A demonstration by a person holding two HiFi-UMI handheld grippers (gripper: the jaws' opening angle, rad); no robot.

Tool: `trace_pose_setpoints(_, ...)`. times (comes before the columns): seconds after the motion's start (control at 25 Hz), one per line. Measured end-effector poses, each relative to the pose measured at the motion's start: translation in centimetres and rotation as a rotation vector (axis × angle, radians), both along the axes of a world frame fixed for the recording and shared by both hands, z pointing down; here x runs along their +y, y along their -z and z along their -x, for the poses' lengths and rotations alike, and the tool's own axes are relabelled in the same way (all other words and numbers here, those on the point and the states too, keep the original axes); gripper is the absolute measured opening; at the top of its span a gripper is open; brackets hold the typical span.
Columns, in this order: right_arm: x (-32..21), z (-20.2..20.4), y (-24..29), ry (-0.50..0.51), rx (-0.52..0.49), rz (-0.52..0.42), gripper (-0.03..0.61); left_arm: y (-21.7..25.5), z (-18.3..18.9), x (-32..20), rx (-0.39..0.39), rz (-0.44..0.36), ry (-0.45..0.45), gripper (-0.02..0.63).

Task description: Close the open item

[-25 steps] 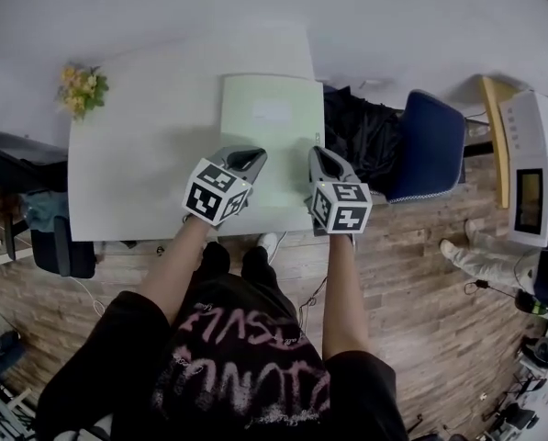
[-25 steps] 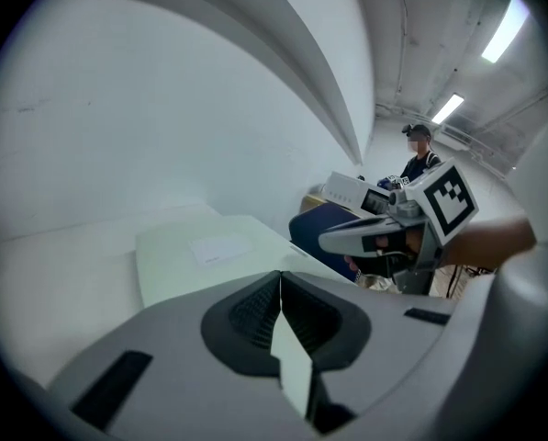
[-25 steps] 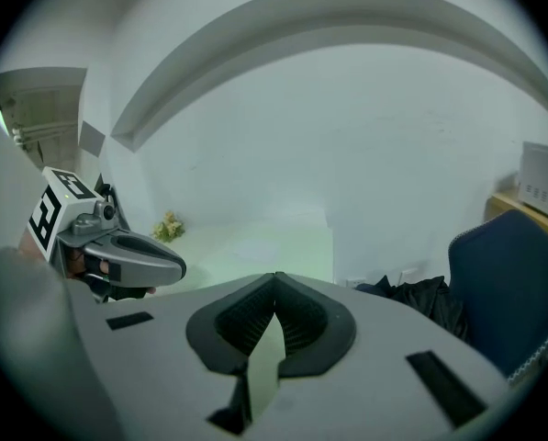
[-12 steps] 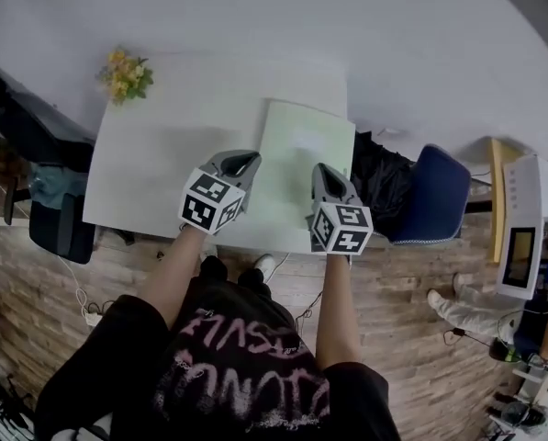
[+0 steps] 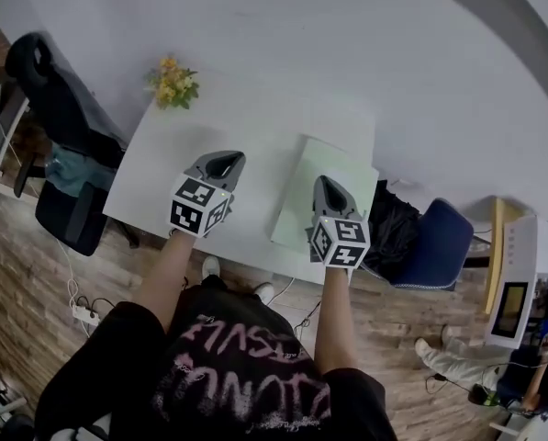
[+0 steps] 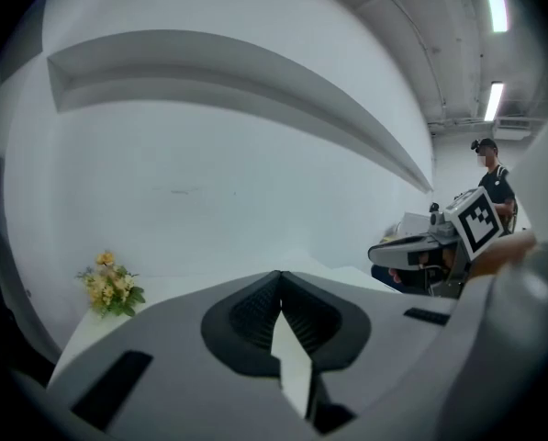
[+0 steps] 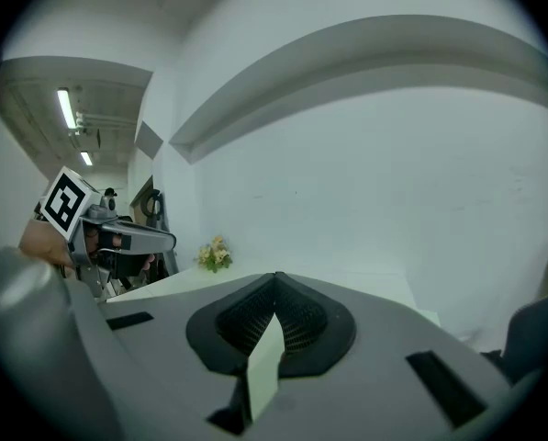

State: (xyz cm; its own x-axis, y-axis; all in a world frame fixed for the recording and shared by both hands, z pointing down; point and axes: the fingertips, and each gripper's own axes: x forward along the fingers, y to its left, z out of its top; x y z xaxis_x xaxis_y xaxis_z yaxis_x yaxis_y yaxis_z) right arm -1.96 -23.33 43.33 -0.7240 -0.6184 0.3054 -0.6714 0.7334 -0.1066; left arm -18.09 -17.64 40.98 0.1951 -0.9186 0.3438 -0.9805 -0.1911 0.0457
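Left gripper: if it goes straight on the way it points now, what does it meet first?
Most likely the white wall: the left gripper, fingers shut, points over the table, with the flowers off to its left. Depth is hard to judge.

1 table (image 5: 255,145), 1 folder (image 5: 325,196), 1 bouquet (image 5: 173,81) — 2 chairs (image 5: 61,104) (image 5: 431,243).

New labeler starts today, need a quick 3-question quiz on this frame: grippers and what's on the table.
1. True or false: the left gripper holds the green folder.
2. What stands at the far left corner of the table? A) flowers B) a mug C) a lamp
3. Fill in: the jaws of the right gripper are ____, with nothing between them.

Key: 1 false, the folder lies flat on the table; 2 A; 3 shut.
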Motion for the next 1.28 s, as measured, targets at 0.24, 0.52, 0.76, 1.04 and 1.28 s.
trace_pose_setpoints(0.24,-0.3,2.4,2.4,0.016,-0.010,-0.060,0.010,3.1,4.1,1.1,-0.045,-0.064,0.062,0.004)
trace_pose_setpoints(0.52,-1.0,3.2,5.9,-0.012,-0.025,-0.131,0.009,6.8,7.4,1.5,-0.060,-0.136,0.114,0.004)
trace_pose_setpoints(0.76,-1.7,2.9,7.7,-0.046,-0.025,-0.166,0.009,8.1,8.5,1.5,-0.072,-0.163,0.123,0.003)
trace_pose_setpoints(1.04,-2.0,3.0,9.1,-0.064,-0.017,-0.199,0.008,9.2,9.0,1.5,-0.087,-0.189,0.125,0.003)
trace_pose_setpoints(1.28,-2.3,2.9,9.2,-0.084,-0.017,-0.203,0.008,9.6,8.9,1.4,-0.092,-0.208,0.122,0.003)
